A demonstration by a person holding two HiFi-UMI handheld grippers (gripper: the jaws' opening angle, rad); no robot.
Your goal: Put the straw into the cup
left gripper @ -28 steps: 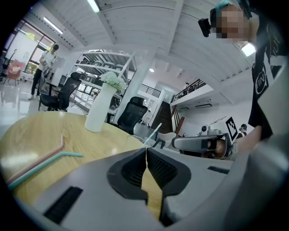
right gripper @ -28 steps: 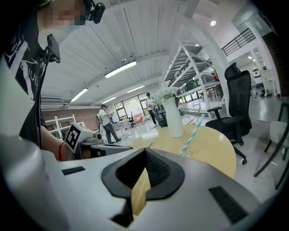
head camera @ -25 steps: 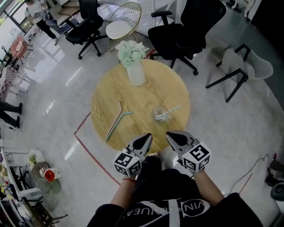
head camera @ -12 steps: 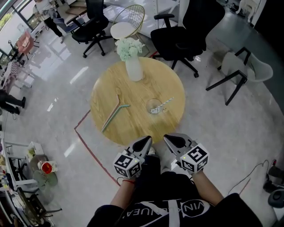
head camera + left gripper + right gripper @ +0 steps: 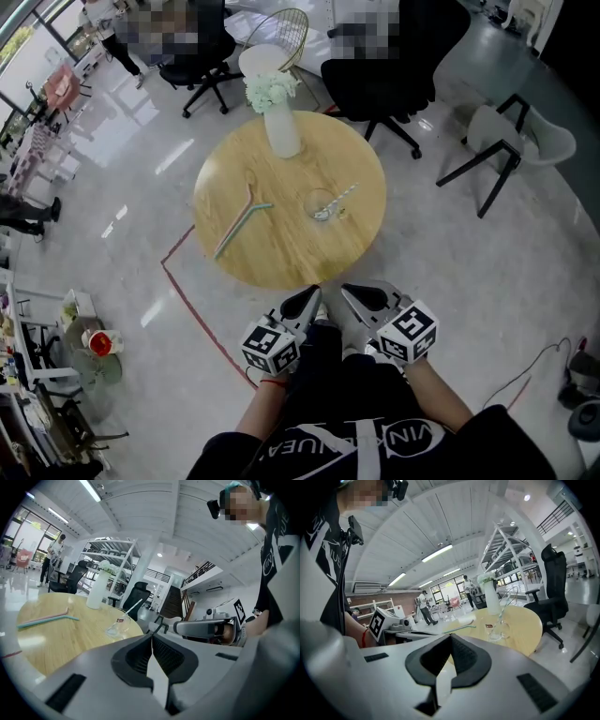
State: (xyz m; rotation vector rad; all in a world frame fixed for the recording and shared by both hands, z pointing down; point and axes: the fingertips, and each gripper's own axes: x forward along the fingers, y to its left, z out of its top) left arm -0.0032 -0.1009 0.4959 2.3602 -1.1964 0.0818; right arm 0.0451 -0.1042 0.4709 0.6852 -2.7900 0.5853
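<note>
Head view: left claw (image 5: 312, 292) & right claw (image 5: 345, 291) shut, empty, off round surface (image 5: 281, 262) edge. Pink/teal straws (image 5: 239, 223) flat, well left of glass cup (image 5: 322, 204). Risks: thin straws slipping from pinch, both grabbed together; cup tipped on insertion.

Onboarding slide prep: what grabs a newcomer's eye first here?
A round wooden table sits mid-frame in the head view, white vase at its far edge. On it, a clear cup holding a white straw; two coloured straws lie left. The left hand-held gripper and right hand-held gripper are shut, empty, short of it.
</note>
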